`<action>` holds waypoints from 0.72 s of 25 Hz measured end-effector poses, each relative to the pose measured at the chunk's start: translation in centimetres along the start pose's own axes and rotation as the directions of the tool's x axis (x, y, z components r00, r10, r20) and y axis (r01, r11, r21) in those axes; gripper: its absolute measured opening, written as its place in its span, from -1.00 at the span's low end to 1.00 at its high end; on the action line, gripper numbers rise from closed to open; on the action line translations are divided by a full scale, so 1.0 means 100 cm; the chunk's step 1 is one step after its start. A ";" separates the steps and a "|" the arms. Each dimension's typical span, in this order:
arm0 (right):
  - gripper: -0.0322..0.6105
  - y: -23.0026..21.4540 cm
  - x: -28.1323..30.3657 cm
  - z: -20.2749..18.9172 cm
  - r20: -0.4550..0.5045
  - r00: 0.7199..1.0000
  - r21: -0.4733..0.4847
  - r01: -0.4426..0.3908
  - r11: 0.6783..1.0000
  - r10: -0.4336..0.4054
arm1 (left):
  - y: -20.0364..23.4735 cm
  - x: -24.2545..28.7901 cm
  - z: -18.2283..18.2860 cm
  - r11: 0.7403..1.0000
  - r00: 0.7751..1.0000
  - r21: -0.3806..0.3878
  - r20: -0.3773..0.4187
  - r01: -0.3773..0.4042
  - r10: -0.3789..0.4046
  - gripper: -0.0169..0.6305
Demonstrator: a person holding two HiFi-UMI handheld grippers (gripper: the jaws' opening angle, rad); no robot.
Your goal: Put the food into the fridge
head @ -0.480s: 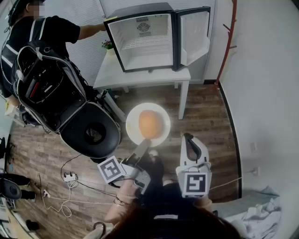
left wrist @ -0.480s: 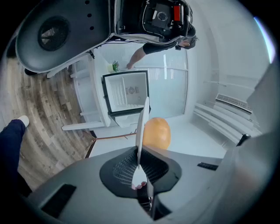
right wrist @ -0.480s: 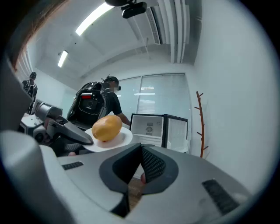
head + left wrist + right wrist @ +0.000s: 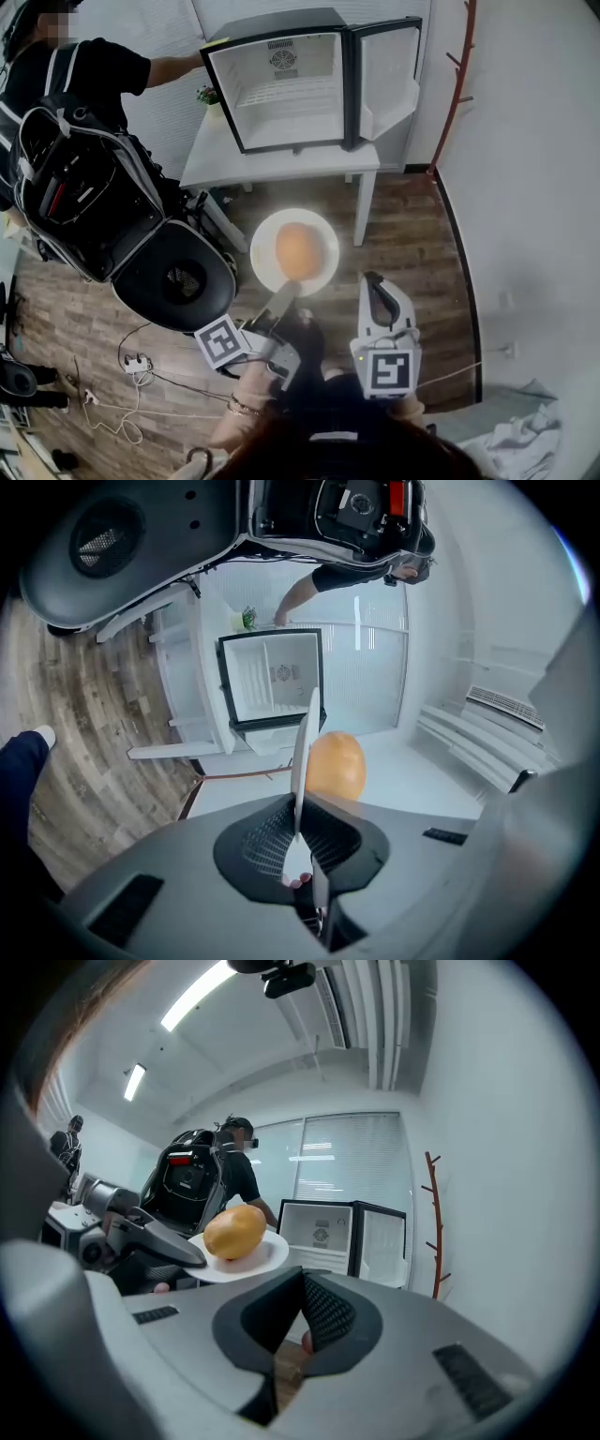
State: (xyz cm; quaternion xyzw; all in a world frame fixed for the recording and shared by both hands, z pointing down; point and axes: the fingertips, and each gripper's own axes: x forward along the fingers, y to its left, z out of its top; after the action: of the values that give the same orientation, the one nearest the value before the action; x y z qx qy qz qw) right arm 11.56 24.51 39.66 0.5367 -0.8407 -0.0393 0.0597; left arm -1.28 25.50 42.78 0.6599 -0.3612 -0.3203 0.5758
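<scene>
Currently we log: left claw clamped on the plate at its rim, held level so the food just beyond its tips cannot roll; right claw closed, empty, alongside; open fridge on the bench well ahead.

The left gripper pinches the edge of a thin white plate. A round orange fruit sits on the plate. Behind the plate stands an open small fridge on a white table
</scene>
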 end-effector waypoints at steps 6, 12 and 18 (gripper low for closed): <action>-0.91 -0.005 0.023 0.002 0.029 1.000 0.046 -0.011 0.999 0.010 | 0.008 0.017 0.017 1.000 1.000 -0.010 -0.001 -0.009 0.009 -0.90; -0.90 -0.010 0.050 0.004 0.044 0.999 0.087 0.009 0.996 -0.013 | 0.016 0.034 0.042 1.000 1.000 -0.017 -0.001 -0.020 0.020 -0.90; -0.90 -0.018 0.084 0.007 0.047 0.998 0.079 0.026 0.997 -0.029 | 0.023 0.053 0.074 1.000 1.000 -0.017 0.008 -0.026 0.026 -0.90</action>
State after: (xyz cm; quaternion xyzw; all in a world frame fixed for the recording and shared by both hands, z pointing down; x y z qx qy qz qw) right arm 9.55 16.12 39.27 0.5491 -0.8353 -0.0201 0.0176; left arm -4.88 16.91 44.00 0.6491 -0.3693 -0.3183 0.5839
